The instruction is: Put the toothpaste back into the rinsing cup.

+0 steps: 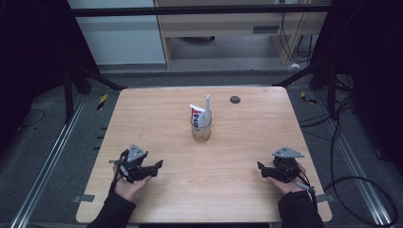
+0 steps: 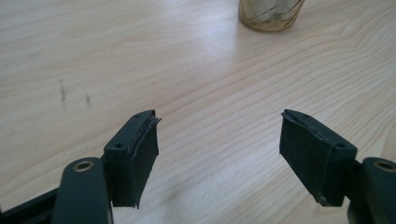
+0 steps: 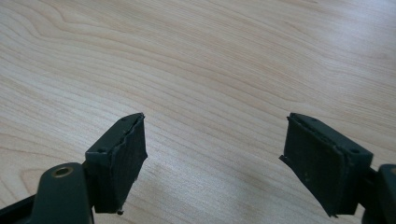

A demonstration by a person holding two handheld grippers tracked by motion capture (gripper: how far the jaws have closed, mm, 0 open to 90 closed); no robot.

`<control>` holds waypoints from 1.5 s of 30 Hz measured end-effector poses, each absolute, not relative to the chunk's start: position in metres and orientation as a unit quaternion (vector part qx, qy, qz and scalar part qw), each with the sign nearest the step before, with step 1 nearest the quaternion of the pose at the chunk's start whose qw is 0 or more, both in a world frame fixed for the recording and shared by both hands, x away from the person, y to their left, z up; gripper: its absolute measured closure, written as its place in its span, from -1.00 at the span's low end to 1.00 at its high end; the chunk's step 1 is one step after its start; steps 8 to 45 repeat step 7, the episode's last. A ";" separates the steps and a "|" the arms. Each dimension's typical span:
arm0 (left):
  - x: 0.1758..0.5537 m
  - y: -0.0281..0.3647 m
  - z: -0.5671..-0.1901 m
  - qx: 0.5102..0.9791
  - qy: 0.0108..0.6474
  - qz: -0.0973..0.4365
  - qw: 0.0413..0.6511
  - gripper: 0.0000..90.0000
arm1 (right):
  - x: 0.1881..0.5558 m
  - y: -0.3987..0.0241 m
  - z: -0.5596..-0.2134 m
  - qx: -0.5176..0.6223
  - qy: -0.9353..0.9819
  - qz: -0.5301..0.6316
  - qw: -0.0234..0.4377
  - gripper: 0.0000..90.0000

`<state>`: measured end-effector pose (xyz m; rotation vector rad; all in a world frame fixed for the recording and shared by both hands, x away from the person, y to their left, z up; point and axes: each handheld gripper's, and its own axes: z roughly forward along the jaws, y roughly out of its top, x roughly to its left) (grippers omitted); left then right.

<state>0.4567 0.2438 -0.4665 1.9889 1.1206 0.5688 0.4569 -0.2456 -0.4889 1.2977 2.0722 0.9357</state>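
At the middle of the table, a little toward its far edge, a glass cup stands upright with a toothpaste tube and a white, pointed item (too small to identify) leaning inside it. My left gripper rests near the near-left corner, jaws wide with nothing between them. My right gripper lies near the near-right corner, jaws equally wide over bare wood. A small dark disc sits by the far edge.

A: What lies on the desk by its far edge?
B: A small dark disc, right of middle.
A: And off it?
B: Grey tape beside the near left corner; cables past the right edge.
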 end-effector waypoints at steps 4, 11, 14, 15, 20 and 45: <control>0.452 0.255 -0.471 0.777 0.451 0.225 0.377 -0.41 | 0.456 -0.246 -0.488 0.476 0.765 0.347 0.260 -0.54; 0.450 0.263 -0.474 0.776 0.457 0.229 0.369 -0.41 | 0.455 -0.246 -0.488 0.477 0.764 0.349 0.259 -0.55; 0.450 0.263 -0.474 0.776 0.457 0.229 0.369 -0.41 | 0.455 -0.246 -0.488 0.477 0.764 0.349 0.259 -0.55; 0.450 0.263 -0.474 0.776 0.457 0.229 0.369 -0.41 | 0.455 -0.246 -0.488 0.477 0.764 0.349 0.259 -0.55; 0.450 0.263 -0.474 0.776 0.457 0.229 0.369 -0.41 | 0.455 -0.246 -0.488 0.477 0.764 0.349 0.259 -0.55; 0.450 0.263 -0.474 0.776 0.457 0.229 0.369 -0.41 | 0.455 -0.246 -0.488 0.477 0.764 0.349 0.259 -0.55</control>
